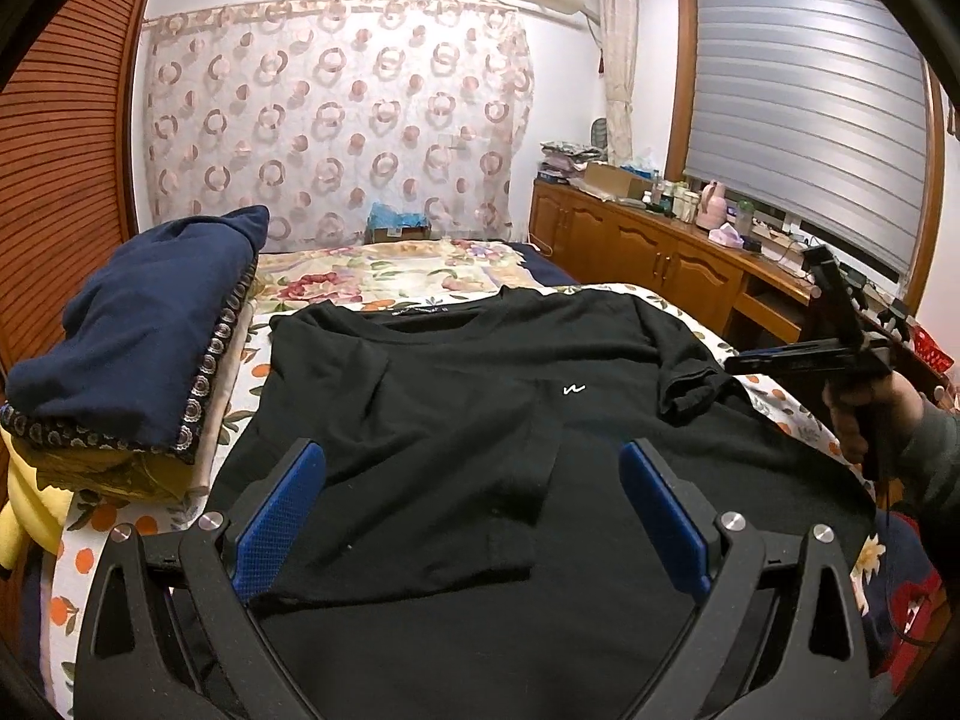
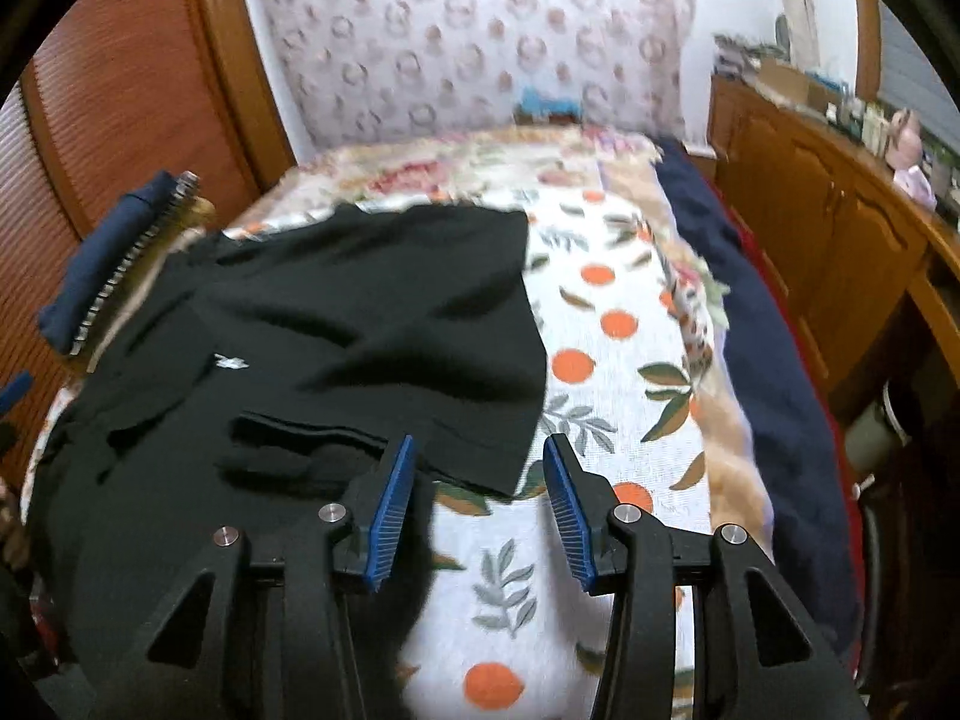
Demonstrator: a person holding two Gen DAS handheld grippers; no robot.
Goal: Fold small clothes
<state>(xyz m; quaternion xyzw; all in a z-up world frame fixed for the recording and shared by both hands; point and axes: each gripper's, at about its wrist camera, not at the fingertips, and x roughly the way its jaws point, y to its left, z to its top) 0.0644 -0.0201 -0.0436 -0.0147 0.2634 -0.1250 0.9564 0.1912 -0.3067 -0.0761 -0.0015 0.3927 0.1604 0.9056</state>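
A black T-shirt (image 1: 480, 396) with a small white logo (image 1: 573, 389) lies spread face up on the bed, one sleeve folded inward across its front. My left gripper (image 1: 473, 450) hovers low over the shirt's lower part, jaws wide open and holding nothing. In the right wrist view the same shirt (image 2: 360, 324) fills the left half. My right gripper (image 2: 481, 441) stands open just off the shirt's right side, above a corner of cloth and the sheet, and its pads press on nothing. From the left wrist view, that right gripper (image 1: 735, 363) shows at the right edge in a hand (image 1: 864, 420).
A stack of folded clothes (image 1: 138, 336) topped by a navy piece sits left of the shirt. The bed has an orange-print sheet (image 2: 600, 360) and a dark blue blanket (image 2: 750, 330) along its right side. A wooden cabinet (image 1: 660, 252) with bottles runs along the right wall.
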